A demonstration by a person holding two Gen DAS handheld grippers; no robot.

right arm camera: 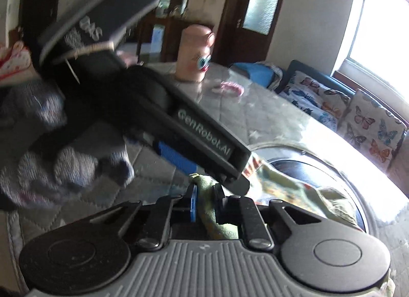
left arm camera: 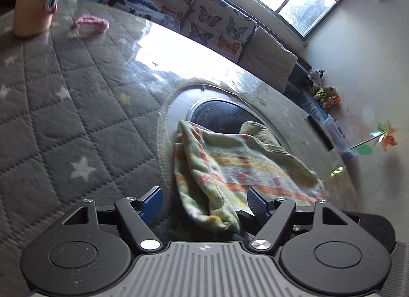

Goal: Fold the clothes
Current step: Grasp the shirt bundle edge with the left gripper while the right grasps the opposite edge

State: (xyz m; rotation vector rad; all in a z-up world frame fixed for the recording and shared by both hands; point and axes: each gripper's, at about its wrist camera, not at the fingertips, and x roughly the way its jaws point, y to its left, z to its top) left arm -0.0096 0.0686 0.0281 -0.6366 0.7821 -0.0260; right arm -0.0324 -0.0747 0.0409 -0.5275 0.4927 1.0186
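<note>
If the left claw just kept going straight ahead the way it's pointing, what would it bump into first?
The left gripper is open, and the patterned garment already lies between its blue fingers, so it would push into that cloth at once. Beyond it lies the dark round opening in the table, though depth is unclear.

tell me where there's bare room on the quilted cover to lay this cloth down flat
Free: the quilted cover between the pink figure, the pink band and the left gripper. Crowded: the round inset under the patterned cloth, pinched by the right gripper.
</note>
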